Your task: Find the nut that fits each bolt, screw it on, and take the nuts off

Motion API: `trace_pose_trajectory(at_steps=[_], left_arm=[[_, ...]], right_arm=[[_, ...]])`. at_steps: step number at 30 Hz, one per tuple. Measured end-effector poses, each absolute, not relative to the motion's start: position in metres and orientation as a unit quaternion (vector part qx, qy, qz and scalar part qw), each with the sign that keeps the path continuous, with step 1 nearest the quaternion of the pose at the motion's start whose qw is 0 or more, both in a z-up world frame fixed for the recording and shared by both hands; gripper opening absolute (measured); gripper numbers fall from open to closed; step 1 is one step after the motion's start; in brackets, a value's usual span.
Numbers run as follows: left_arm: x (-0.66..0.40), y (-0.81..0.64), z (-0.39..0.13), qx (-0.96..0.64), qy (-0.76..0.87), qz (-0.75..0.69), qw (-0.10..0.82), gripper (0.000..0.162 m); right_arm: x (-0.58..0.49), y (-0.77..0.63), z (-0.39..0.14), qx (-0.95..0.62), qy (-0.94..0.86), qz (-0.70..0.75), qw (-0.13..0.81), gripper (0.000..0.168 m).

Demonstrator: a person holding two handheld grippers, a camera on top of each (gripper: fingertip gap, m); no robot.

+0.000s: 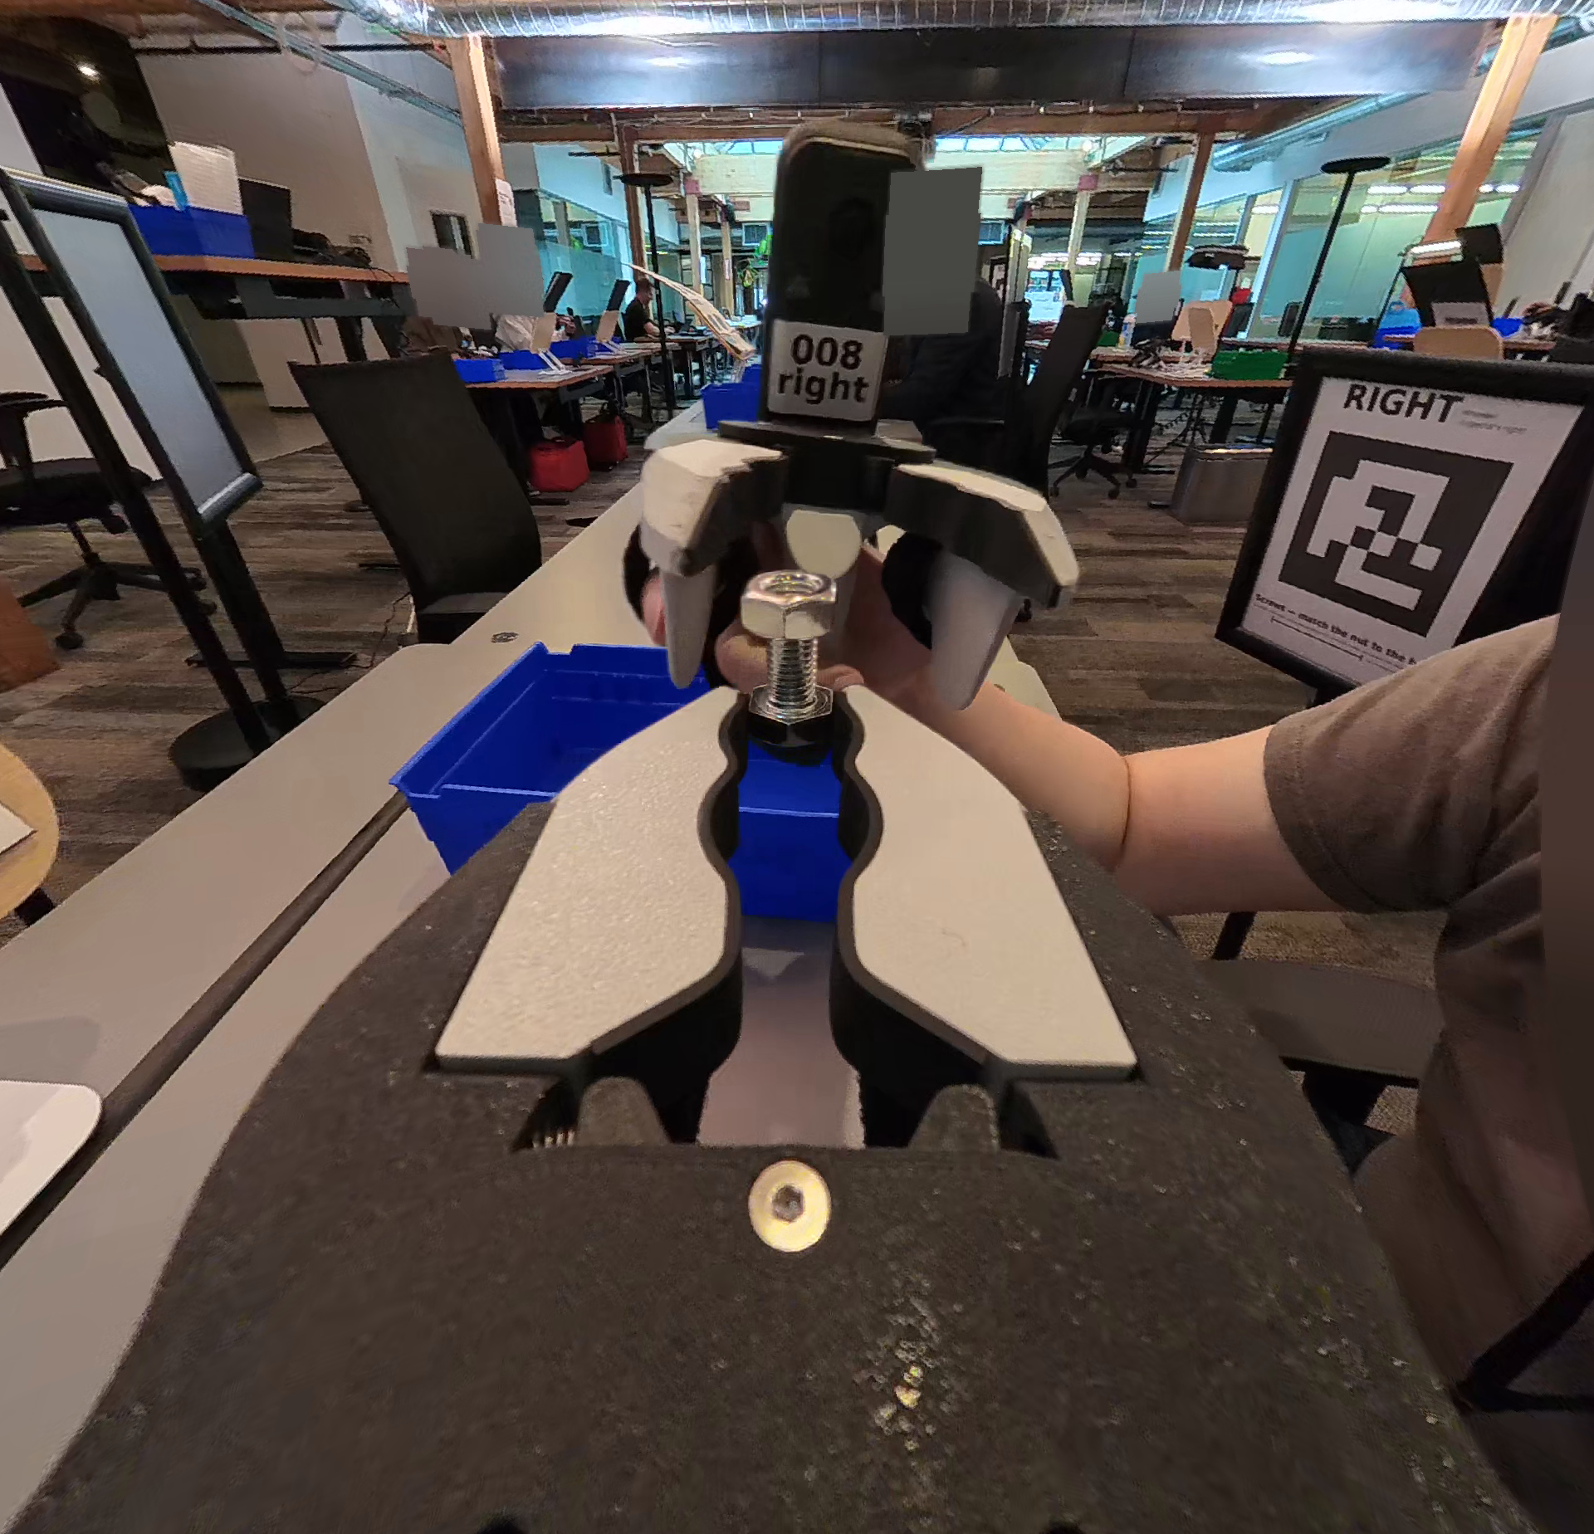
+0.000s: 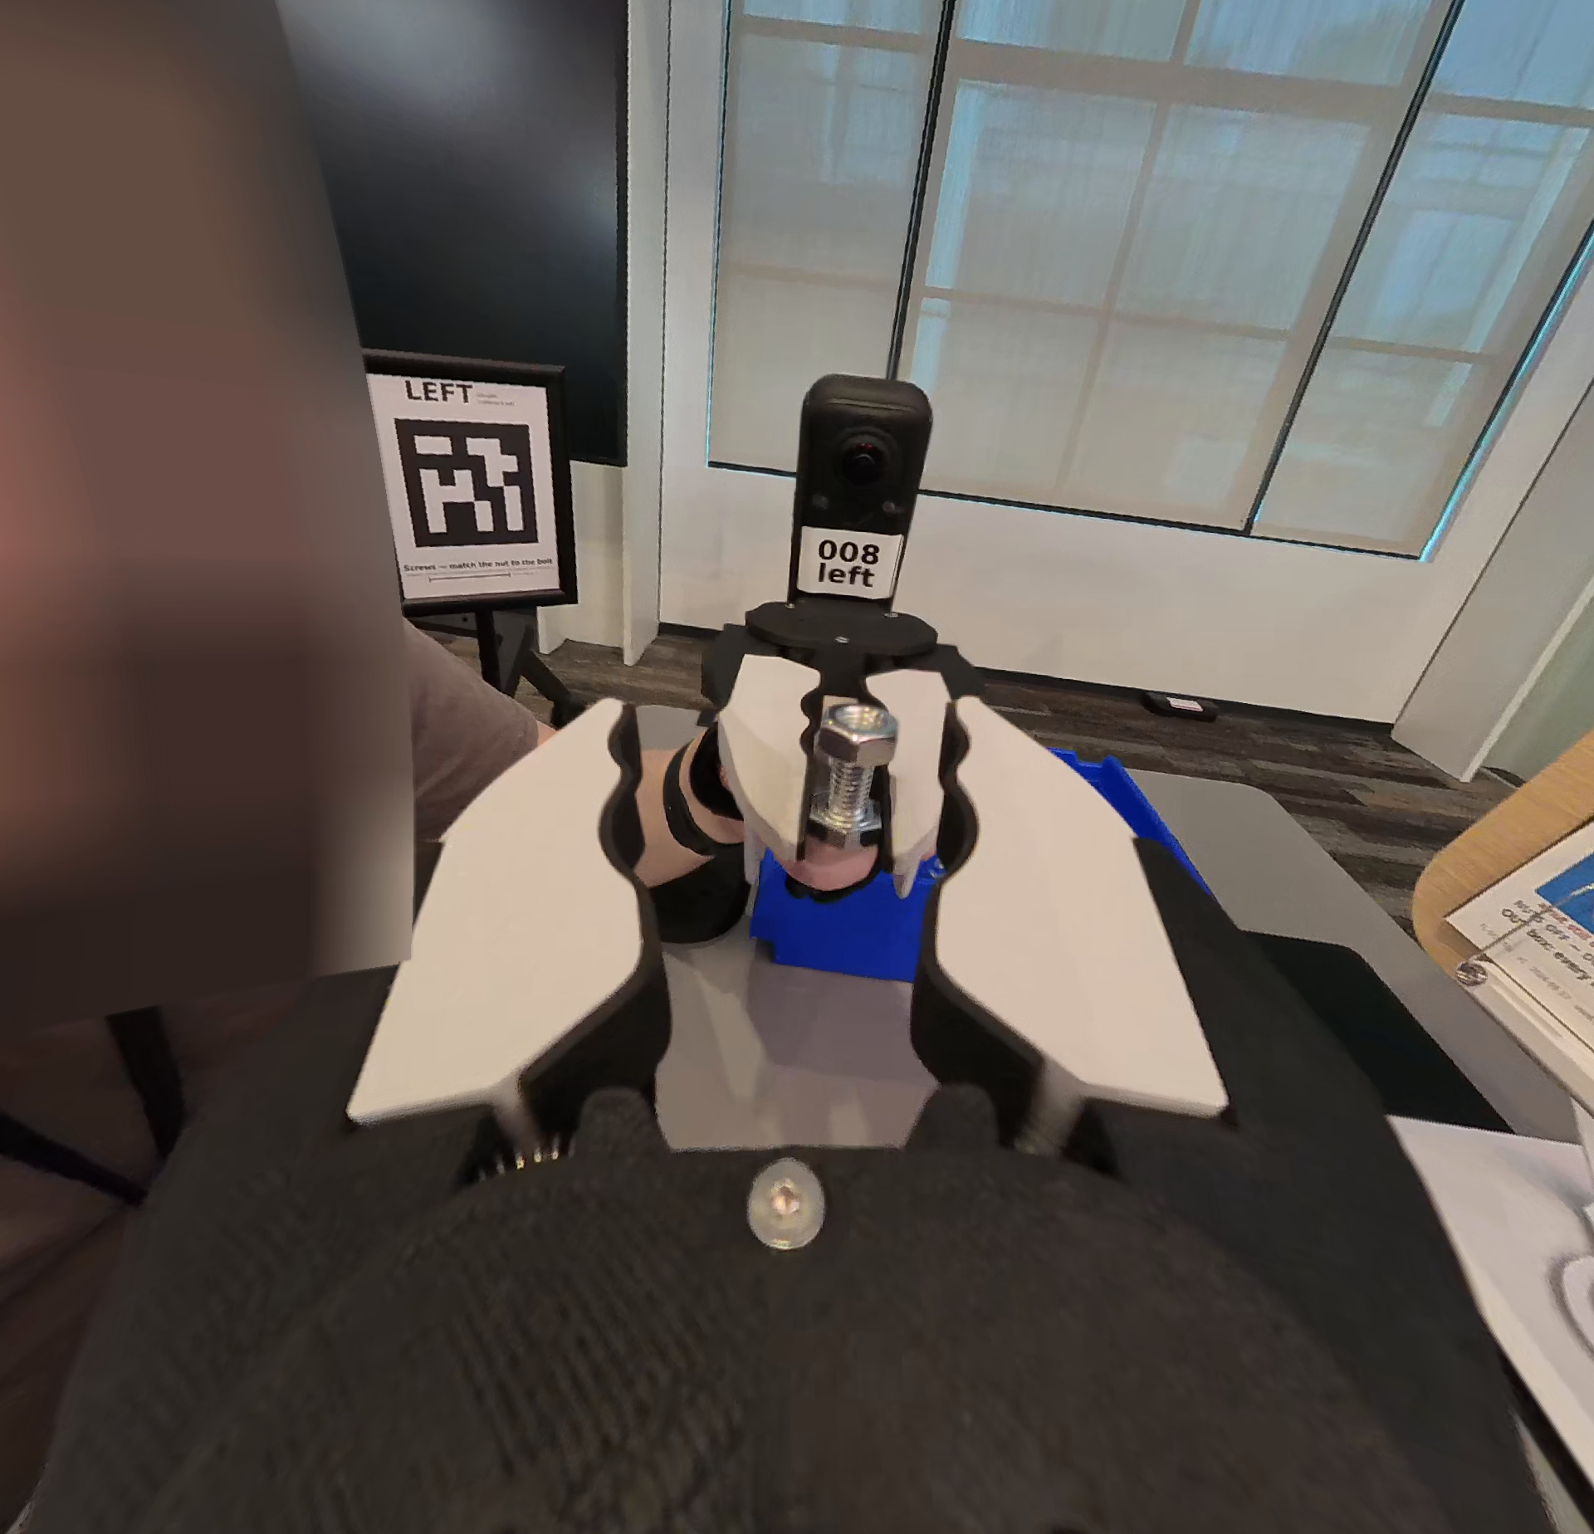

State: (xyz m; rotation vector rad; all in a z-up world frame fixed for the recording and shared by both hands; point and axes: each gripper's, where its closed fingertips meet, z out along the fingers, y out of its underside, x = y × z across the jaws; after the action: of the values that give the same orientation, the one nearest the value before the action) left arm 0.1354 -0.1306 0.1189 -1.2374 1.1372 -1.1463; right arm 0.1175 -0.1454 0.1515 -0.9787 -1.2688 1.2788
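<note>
A bolt [image 1: 787, 669] is standing upright in the air between two hand-held grippers that are facing each other over a grey table [image 1: 259, 811]. The left gripper [image 1: 787, 721] is pinching the bolt's hex head at the bottom, its two white fingers pressed in on either side, so the threaded shaft is pointing straight up from its tips. One hex nut [image 1: 788, 603] is sitting at the very top of the shaft, with bare thread showing between it and the head. The right gripper [image 1: 824, 660] is hanging just beyond the bolt with its fingers spread wide, one on each side of the nut and touching neither it nor the shaft. From the right gripper's own camera, the nut [image 2: 856, 738] is lying straight ahead and slightly past its fingertips, on the centre line of the gap, so the right gripper is the nearer free tool and would probably need to move forward and close around the nut's flats. The bolt's long axis is running vertically, across the reach of both tools. A blue bin [image 1: 552, 742] is sitting on the table below and behind the bolt; what it holds cannot be seen. Count: one bolt, one nut, one blue bin, two grippers.
</note>
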Motion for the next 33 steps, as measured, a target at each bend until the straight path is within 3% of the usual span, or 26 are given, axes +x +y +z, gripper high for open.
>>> trace_pose_trajectory(at_steps=[12,33], left_arm=[[0.140,-0.130,0.116,-0.518,0.473,-0.477,0.530,0.018],[0.124,-0.115,0.124,-0.526,0.451,-0.466,0.550,0.018]], right_arm=[[0.098,-0.157,0.140,-0.398,-0.546,0.543,0.498,0.075],[0.118,-0.149,0.145,-0.412,-0.555,0.504,0.518,0.071]])
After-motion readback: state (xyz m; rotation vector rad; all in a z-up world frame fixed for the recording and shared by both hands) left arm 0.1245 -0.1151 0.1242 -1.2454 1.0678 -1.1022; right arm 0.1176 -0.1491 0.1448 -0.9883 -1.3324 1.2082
